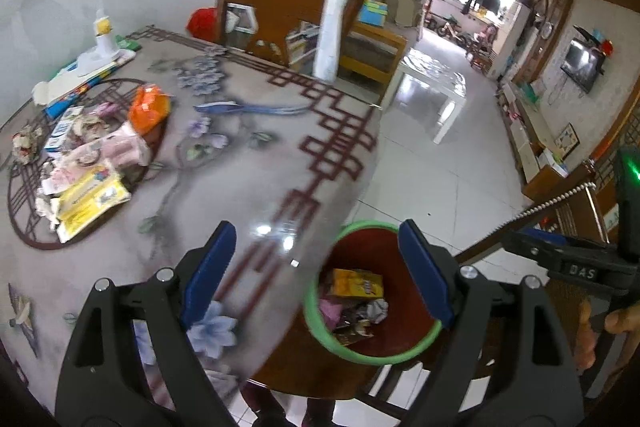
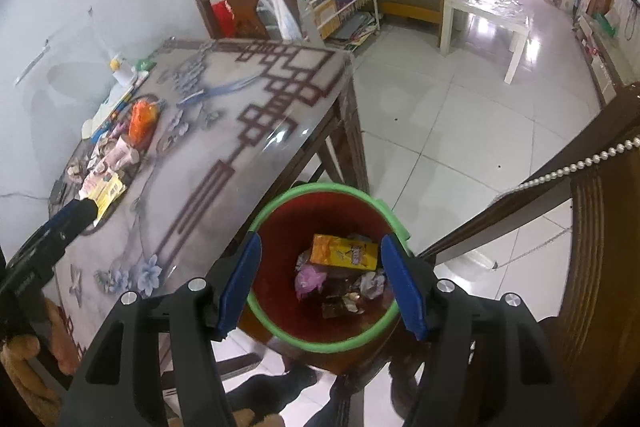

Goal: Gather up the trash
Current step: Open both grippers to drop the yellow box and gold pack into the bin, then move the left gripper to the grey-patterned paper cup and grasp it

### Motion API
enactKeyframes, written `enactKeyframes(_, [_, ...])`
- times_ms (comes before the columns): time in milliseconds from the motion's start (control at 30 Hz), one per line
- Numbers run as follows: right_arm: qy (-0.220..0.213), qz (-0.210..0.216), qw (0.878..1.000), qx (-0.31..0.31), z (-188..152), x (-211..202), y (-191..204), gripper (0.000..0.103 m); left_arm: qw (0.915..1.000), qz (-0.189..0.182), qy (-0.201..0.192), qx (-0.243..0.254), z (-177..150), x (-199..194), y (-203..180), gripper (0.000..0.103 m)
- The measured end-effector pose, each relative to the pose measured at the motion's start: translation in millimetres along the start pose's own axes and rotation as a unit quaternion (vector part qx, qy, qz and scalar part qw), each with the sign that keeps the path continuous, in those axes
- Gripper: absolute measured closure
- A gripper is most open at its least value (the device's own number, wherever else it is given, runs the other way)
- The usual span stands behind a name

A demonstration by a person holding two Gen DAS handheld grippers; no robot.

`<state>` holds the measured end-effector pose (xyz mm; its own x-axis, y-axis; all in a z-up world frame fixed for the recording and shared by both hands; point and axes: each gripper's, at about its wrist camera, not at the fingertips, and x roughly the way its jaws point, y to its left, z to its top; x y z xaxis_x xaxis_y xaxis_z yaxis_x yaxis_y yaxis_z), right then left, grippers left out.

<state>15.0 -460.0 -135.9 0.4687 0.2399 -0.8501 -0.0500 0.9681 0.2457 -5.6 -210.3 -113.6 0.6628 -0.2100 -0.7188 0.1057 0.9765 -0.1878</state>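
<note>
A glossy floral table point(image 2: 224, 163) stands against the white wall; wrappers point(image 1: 86, 163) heap near it. Both grippers' fingers point(image 1: 426, 275) are spread, empty.

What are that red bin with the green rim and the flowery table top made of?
The bin looks like smooth moulded plastic: uniform red wall, faintly glossy, with a matte green rim. The table top seems to be a printed cloth under glass or clear vinyl, judging by the sharp light reflections; which one is unclear.

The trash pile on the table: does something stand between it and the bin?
Nothing visible does. From the trash pile to the bin there is only bare tabletop; the bin's mouth is open below the table edge.
</note>
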Motion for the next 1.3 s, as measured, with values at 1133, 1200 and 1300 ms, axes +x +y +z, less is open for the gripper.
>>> enactKeyframes(1133, [0.062, 0.061, 0.996, 0.008, 20, 99, 203, 0.041, 0.9677, 0.17, 0.075, -0.171, 14, 20, 354, 0.033])
enactKeyframes(1200, [0.072, 0.053, 0.996, 0.019, 18, 105, 201, 0.041, 0.9654, 0.171, 0.095, -0.173, 9, 31, 360, 0.037])
enactKeyframes(1300, [0.076, 0.048, 0.995, 0.033, 19, 109, 198, 0.041, 0.9635, 0.16, 0.108, -0.186, 5, 45, 368, 0.039])
